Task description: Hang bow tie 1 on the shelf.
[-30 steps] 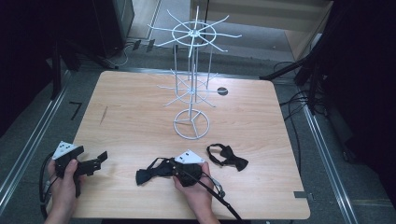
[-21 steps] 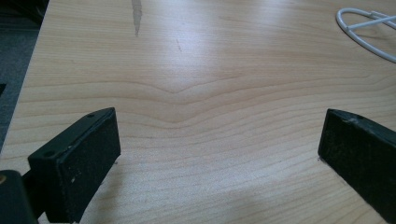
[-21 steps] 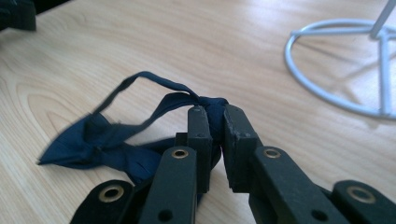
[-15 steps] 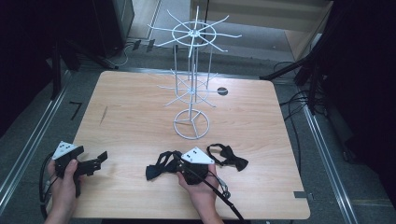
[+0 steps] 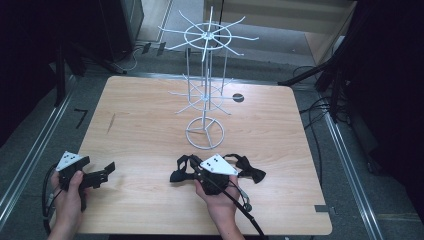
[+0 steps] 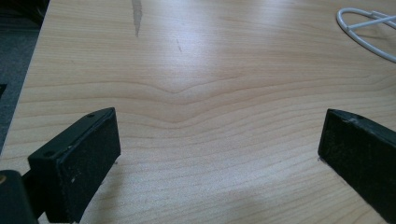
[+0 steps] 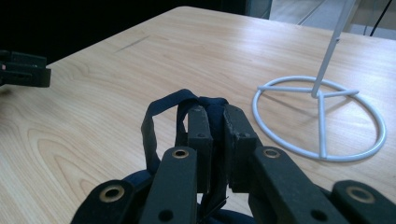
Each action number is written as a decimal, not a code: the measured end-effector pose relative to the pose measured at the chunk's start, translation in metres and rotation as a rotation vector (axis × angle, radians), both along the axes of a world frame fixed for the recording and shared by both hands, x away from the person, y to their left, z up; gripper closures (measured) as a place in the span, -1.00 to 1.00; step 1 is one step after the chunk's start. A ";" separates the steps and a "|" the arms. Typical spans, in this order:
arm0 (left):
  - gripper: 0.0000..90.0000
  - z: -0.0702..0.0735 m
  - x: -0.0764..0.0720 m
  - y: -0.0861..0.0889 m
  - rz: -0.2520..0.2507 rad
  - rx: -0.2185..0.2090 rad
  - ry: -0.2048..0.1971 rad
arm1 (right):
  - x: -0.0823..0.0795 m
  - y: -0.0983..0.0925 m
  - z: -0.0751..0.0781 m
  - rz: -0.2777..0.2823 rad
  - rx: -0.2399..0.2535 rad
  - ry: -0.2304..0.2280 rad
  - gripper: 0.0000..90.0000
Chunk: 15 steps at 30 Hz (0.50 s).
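Right hand-held gripper (image 7: pixel 215 140): clamped on the bow tie's strap (image 7: pixel 154 116), presumably for hanging on the wire display stand (image 5: pixel 205 131) at twelve o'clock.
Left hand-held gripper (image 5: pixel 102 172): jaws wide, empty, idle on the surface (image 5: pixel 150 130).

A wooden table (image 5: pixel 150 135) carries a white wire rack (image 5: pixel 205 131) and a black bow tie (image 5: pixel 247 170).

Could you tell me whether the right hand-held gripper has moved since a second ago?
Yes. The right hand-held gripper, shut on a bow tie, has shifted right and toward the white stand's ring base.
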<state>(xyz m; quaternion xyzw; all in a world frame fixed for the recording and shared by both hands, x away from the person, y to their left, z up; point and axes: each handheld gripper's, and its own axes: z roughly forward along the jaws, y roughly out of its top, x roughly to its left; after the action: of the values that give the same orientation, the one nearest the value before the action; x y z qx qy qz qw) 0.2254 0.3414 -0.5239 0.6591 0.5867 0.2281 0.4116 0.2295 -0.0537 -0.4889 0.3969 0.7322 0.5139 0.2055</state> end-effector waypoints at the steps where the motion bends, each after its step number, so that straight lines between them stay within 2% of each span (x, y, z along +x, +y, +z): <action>1: -1.00 0.000 0.000 0.000 0.000 0.000 0.000 | 0.000 -0.001 0.001 -0.001 0.003 -0.006 0.87; 15: -1.00 0.000 0.000 0.000 0.000 0.000 -0.001 | 0.000 -0.007 0.013 -0.022 0.024 -0.047 0.87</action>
<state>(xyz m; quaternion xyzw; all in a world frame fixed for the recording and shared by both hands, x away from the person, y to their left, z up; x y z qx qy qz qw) 0.2253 0.3414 -0.5239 0.6591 0.5864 0.2286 0.4117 0.2295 -0.0607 -0.4759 0.3952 0.7165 0.5296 0.2236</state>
